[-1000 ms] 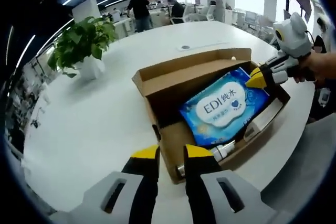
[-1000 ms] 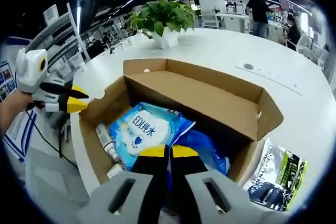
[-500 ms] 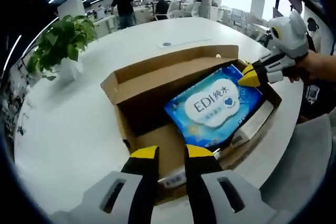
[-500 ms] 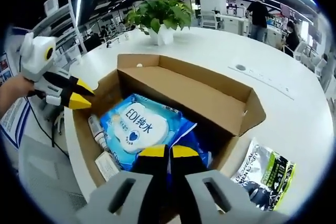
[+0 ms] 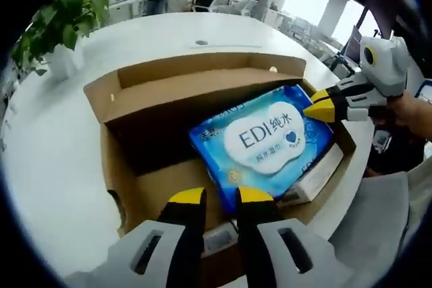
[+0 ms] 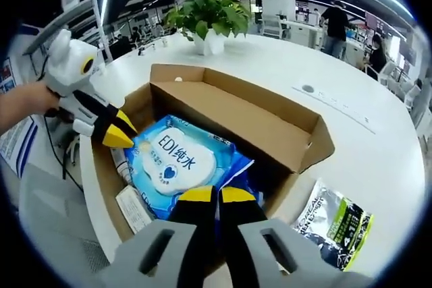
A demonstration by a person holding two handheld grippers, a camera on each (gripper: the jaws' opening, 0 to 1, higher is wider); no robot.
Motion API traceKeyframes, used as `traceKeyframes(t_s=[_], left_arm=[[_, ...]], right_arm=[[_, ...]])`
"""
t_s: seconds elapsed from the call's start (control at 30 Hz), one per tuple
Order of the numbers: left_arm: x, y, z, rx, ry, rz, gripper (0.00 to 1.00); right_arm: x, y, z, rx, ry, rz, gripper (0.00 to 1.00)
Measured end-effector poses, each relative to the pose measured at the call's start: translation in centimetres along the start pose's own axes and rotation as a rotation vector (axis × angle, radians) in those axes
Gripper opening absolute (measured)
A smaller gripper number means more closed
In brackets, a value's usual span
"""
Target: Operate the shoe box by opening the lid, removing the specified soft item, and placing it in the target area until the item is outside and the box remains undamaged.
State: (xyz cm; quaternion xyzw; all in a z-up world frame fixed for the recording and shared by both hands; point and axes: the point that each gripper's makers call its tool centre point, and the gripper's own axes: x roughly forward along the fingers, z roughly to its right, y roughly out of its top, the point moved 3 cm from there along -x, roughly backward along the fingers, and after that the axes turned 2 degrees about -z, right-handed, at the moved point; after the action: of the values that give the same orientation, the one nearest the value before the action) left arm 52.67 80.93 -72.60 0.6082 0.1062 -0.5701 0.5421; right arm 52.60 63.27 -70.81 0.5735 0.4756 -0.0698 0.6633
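The shoe box (image 5: 169, 99), a brown cardboard carton with its lid flap folded back toward the upper part of the frame, fills the middle of the left gripper view on a white round worktop (image 5: 47, 146). Inside it lies a blue wet-wipe pack (image 5: 266, 143) printed "EDI", tilted, its lower left corner just above the left tool (image 5: 221, 197), whose yellow-tipped jaws stand slightly apart with nothing between them. A white flat box (image 5: 317, 177) sits beside the pack along the box's right wall. The right tool (image 5: 317, 109) enters from the right edge, its yellow tips pressed on the pack's upper right corner. A potted plant (image 5: 57, 25) stands at upper left.

In the right gripper view, the shoe box (image 6: 270, 123) lies centre frame, lid flap toward the upper right. The right tool (image 6: 216, 195), at the bottom, is clamped on the near blue edge of the wet-wipe pack (image 6: 179, 163). The left tool (image 6: 115, 136) reaches in from the left, tips over the box's left wall, touching the pack's corner. A silver and green pouch (image 6: 334, 224) lies on the worktop (image 6: 378, 160) at lower right, outside the box.
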Motion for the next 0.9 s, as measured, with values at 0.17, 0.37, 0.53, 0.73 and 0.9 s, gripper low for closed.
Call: traceKeyframes(t_s=[0.17,0.37,0.53,0.73,0.9], left_arm=[[0.9,-0.1,0.3,-0.087,-0.053,-0.006,0.13],[1.8,-0.3,0.3,-0.166,-0.092,-0.027,0.12],[1.8,-0.1,0.2,-0.227,-0.083,-0.004,0.02],[1.5,0.0,0.3,-0.251,-0.073,0.007,0.00],[0.9,0.3,0.6,-0.240,-0.060,0.017,0.00]], right_arm=[[0.0,-0.1,0.0,0.001,0.001,0.001,0.00],[0.0,-0.1,0.0,0.007,0.003,0.002,0.00],[0.0,-0.1,-0.1,0.036,0.000,0.007,0.00],[-0.3,0.1,-0.2,0.052,-0.003,0.025,0.00],[-0.7,0.1,-0.3,0.067,-0.001,0.032,0.00]])
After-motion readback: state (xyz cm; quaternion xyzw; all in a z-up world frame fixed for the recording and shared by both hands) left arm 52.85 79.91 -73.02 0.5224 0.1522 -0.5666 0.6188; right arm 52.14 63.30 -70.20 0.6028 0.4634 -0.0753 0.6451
